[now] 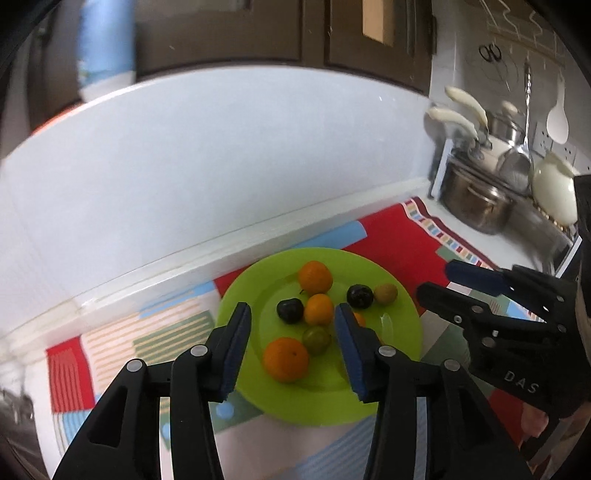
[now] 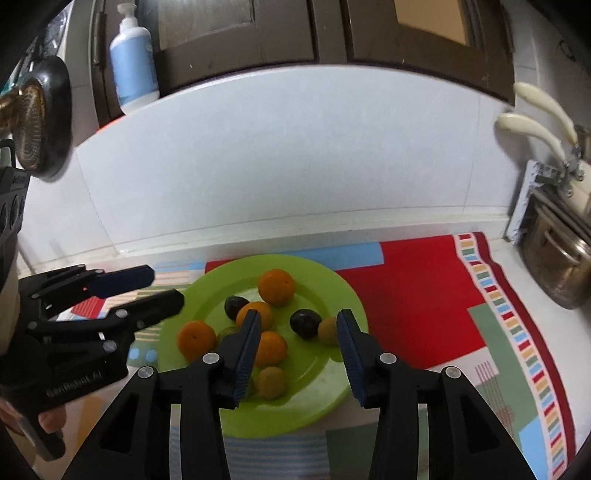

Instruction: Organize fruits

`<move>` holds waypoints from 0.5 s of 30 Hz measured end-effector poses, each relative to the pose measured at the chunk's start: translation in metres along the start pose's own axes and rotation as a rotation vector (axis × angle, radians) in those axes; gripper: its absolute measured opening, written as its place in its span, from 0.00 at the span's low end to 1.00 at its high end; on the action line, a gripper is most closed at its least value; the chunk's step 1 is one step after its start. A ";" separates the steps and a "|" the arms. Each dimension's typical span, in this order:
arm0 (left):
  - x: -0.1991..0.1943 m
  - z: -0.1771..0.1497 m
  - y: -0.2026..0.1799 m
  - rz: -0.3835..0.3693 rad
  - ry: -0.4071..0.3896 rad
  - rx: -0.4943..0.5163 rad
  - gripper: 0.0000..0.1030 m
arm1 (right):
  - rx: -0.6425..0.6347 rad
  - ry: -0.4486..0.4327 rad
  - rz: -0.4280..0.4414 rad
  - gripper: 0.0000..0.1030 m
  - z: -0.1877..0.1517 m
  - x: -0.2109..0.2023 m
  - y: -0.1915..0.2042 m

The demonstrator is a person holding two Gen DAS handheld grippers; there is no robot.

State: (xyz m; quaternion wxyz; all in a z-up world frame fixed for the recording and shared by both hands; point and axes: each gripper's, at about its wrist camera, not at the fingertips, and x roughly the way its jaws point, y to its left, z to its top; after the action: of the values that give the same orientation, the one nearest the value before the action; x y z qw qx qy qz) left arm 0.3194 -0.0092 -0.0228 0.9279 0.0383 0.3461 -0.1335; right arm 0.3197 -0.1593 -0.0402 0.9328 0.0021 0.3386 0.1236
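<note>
— Fruit count on the round lime-green plastic plate (image 2: 207,288)?
— Four oranges (image 2: 276,287), two dark plums (image 2: 305,323), three small yellow-green fruits (image 2: 271,382)
— Claws?
— Left gripper (image 1: 293,349) and right gripper (image 2: 295,354) both spread, empty, above the plate

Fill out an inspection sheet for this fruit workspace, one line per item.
Surface: white counter under a patterned cloth.
Job's things: green plate on the cloth holds oranges, dark plums and small green-yellow fruits.
Clutter: steel pots and hanging utensils at right; pump bottle on the ledge.
Grippers: left gripper and right gripper both open, empty, above the plate.
Cables: nothing seen.
Surroundings: white backsplash, dark cabinet doors.
</note>
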 end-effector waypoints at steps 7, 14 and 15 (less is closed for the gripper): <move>-0.054 -0.024 0.001 0.070 -0.051 -0.074 0.61 | 0.016 -0.050 0.017 0.50 -0.008 -0.054 0.013; -0.099 -0.044 -0.002 0.103 -0.095 -0.073 0.71 | 0.013 -0.073 -0.003 0.51 -0.028 -0.100 0.032; -0.105 -0.047 -0.003 0.101 -0.103 -0.070 0.72 | 0.017 -0.077 -0.005 0.51 -0.032 -0.107 0.034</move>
State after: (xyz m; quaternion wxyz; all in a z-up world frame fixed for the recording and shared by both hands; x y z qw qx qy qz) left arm 0.2127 0.0190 0.0109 0.9508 0.0162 0.3000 -0.0762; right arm 0.2124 -0.1536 0.0061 0.9453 0.0139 0.3036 0.1183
